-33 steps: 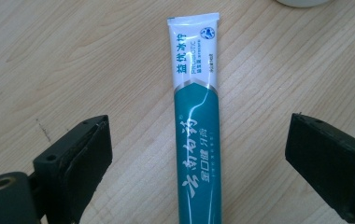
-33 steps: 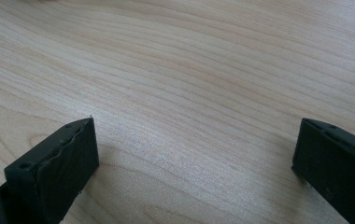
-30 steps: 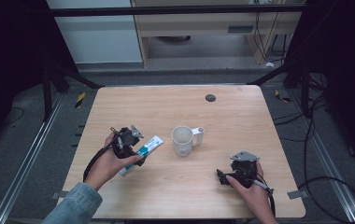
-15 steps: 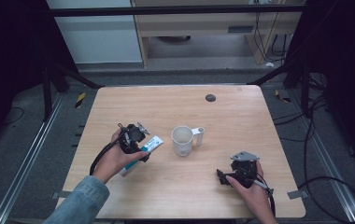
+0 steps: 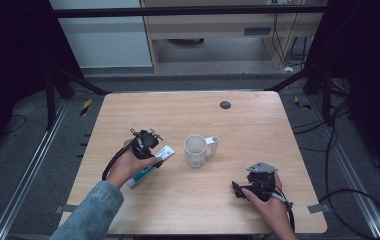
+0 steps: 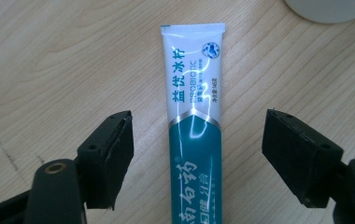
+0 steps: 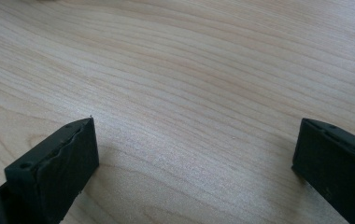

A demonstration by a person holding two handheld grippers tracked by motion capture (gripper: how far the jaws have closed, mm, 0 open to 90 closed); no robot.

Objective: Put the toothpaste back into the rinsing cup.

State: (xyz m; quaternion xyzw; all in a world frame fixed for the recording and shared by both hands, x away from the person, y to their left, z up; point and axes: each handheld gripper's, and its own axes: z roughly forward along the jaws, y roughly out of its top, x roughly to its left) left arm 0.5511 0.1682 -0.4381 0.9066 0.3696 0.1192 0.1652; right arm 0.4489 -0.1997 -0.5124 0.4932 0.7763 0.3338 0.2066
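Note:
A white and teal toothpaste tube (image 6: pixel 193 126) lies flat on the wooden table (image 5: pixel 188 115), left of a white mug (image 5: pixel 196 150). My left gripper (image 6: pixel 196 154) hangs over the tube (image 5: pixel 153 162), one jaw on each side with a gap to the tube on both. Its jaws have just been closing and do not touch the tube. My right gripper (image 7: pixel 194 172) stands open low over bare wood near the table's front right (image 5: pixel 239 190), nothing between its jaws.
The mug's handle (image 5: pixel 213 145) points right. A small dark disc (image 5: pixel 225 104) lies near the far edge. Metal frame legs and cables run around the table on the floor.
My left gripper has moved right and down along the tube toward the mug. The right gripper has stayed where it was.

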